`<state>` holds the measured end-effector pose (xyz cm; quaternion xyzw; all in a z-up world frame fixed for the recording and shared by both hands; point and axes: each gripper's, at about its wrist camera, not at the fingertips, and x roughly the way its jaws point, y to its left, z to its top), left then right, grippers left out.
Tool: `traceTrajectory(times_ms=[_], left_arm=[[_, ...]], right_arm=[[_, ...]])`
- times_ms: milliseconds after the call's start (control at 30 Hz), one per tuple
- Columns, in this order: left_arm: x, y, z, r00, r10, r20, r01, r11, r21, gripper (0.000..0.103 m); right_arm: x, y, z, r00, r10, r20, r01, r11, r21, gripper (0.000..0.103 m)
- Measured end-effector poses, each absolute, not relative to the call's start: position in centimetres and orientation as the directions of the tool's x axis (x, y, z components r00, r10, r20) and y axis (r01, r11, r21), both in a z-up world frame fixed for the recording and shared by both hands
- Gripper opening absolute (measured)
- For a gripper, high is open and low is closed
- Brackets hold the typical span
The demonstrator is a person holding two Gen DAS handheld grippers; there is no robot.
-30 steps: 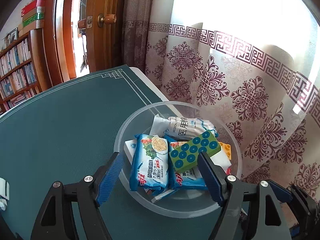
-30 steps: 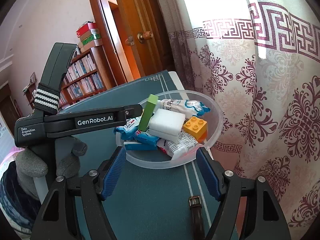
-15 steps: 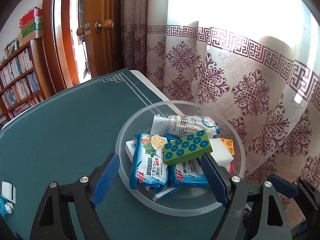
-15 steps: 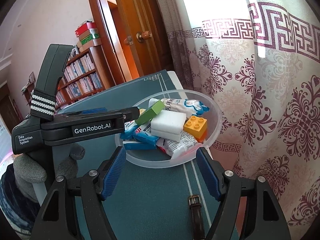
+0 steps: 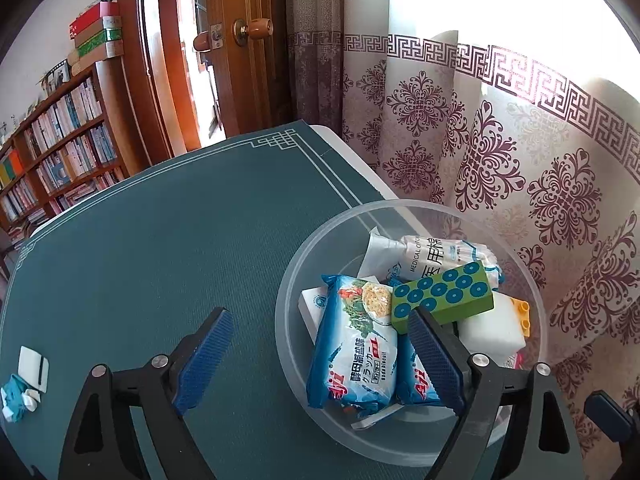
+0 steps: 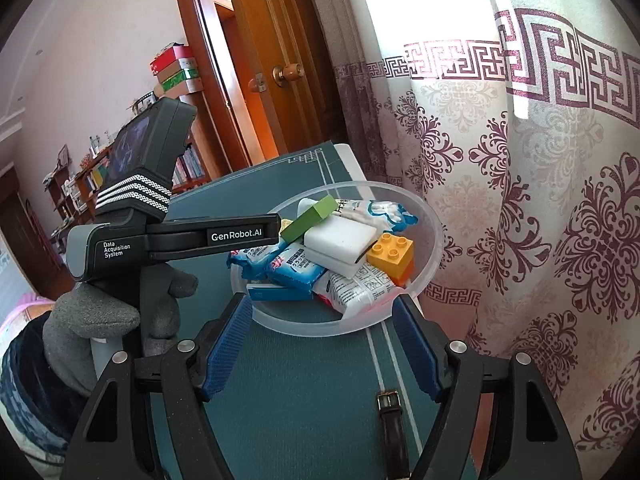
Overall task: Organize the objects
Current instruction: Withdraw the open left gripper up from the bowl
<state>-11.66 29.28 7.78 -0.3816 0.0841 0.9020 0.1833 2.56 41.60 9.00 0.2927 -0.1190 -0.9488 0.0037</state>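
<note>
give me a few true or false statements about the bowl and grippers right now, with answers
1. The green block lies on top of the pile in the clear bowl. True.
2. The left gripper is clamped on the green block. False: its jaws stand wide open and hold nothing, one outside the bowl and one over it.
3. An orange toy brick sits in the bowl beside the white sponge. True.
4. The bowl stands in the middle of the table. False: it sits near the table edge, by the curtain.
5. The right gripper holds a blue cracker packet. False: its jaws are open and empty; the packet lies in the bowl.
</note>
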Motion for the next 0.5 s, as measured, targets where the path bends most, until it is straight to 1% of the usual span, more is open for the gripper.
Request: traceTrajectory(times_ms=[133, 267, 433, 500], left_arm=[[-10.4, 30.0, 7.8, -0.640, 0.302, -0.706, -0.444, -0.896, 0.020, 0.092], [-10.3, 31.5, 7.7, -0.652, 0.288, -0.701, -0.464, -0.883, 0.068, 0.092], [-12.0, 32.3, 7.5, -0.661, 0.245, -0.709, -0.435, -0.895, 0.097, 0.092], [-12.8, 31.8, 7.6, -0.663, 0.228, -0.713, -0.407, -0.909, 0.087, 0.092]], right_arm=[[2.6, 41.4, 9.0, -0.828, -0.079, -0.554, -0.057, -0.973, 0.224, 0.074], [2.6, 41.4, 9.0, -0.828, -0.080, -0.555, -0.058, -0.972, 0.226, 0.074], [2.8, 41.7, 9.2, -0.831, -0.077, -0.551, -0.065, -0.970, 0.233, 0.074], [2.9, 41.8, 9.3, -0.832, -0.074, -0.549, -0.067, -0.970, 0.233, 0.074]])
